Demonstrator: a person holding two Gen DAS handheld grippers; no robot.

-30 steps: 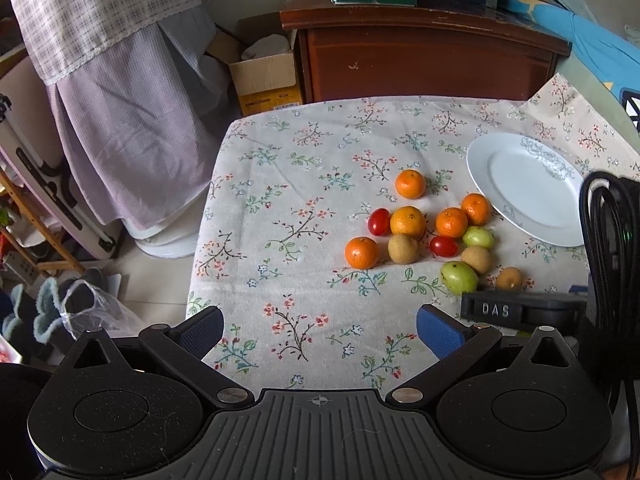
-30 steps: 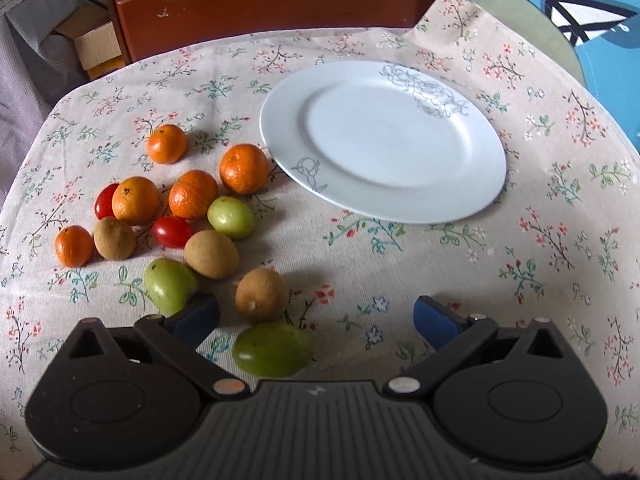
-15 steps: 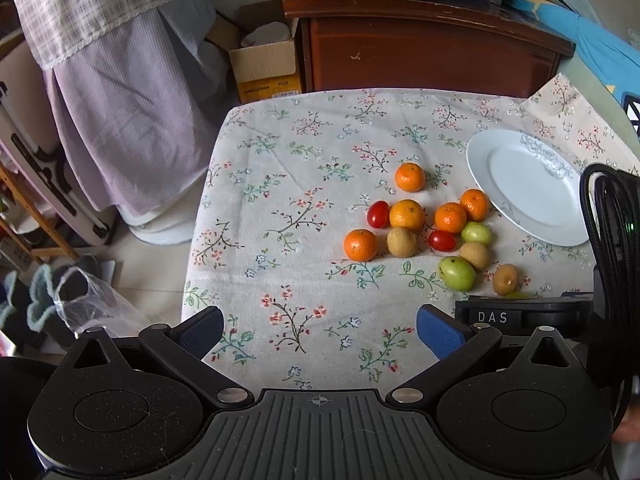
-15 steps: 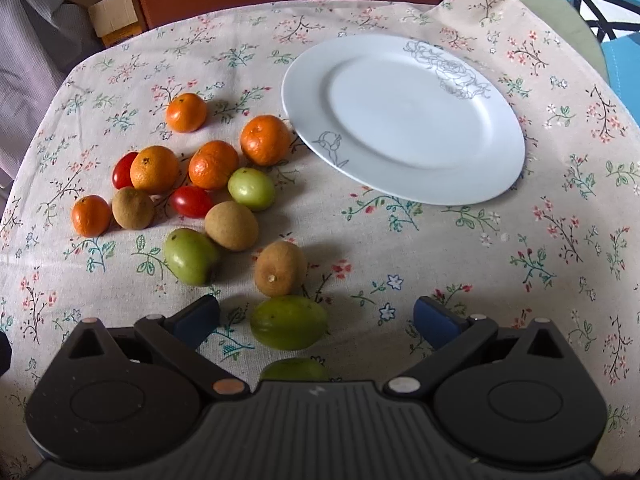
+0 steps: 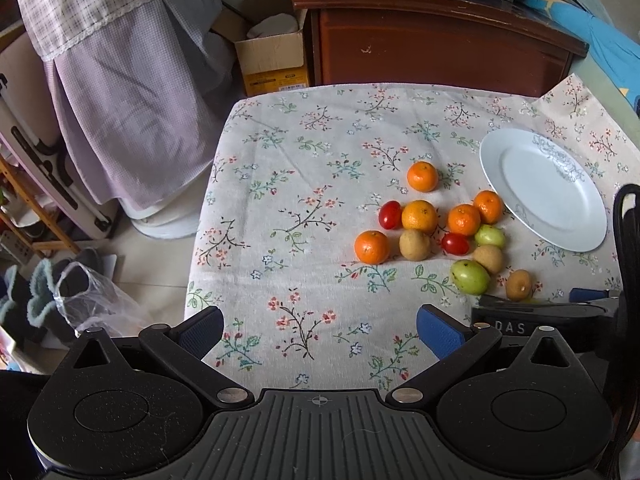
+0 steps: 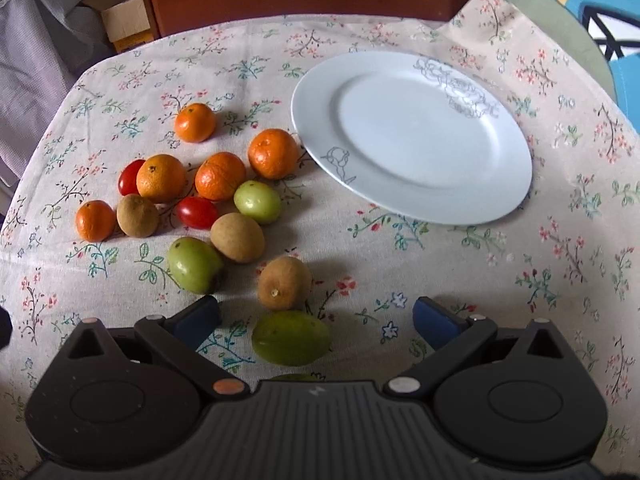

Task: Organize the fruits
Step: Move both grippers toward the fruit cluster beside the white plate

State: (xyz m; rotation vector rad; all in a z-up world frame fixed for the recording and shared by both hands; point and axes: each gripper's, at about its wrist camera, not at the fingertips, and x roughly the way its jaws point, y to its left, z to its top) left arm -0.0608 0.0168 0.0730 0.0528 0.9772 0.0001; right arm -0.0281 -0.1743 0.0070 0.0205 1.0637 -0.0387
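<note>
A cluster of fruit lies on the floral tablecloth (image 5: 304,184): several oranges (image 6: 273,153), two red tomatoes (image 6: 197,212), brown round fruits (image 6: 284,283) and green fruits (image 6: 194,265). A white plate (image 6: 416,136) sits bare to their right, also seen in the left wrist view as the plate (image 5: 544,188). My right gripper (image 6: 316,318) is open, low over the near edge, with a green fruit (image 6: 292,337) lying between its fingers, untouched. My left gripper (image 5: 318,330) is open and holds nothing, hovering at the table's near left. The oranges (image 5: 419,216) lie ahead and right of it.
A dark wooden cabinet (image 5: 432,44) stands behind the table. A cardboard box (image 5: 272,60) and draped lilac cloth (image 5: 132,92) are at the left, with floor clutter and a plastic bag (image 5: 92,300) below. The table's left edge drops off near the left gripper.
Both grippers have drawn back and up from the fruit. More of the near green fruit now shows between the right fingers. No fruit moved.
</note>
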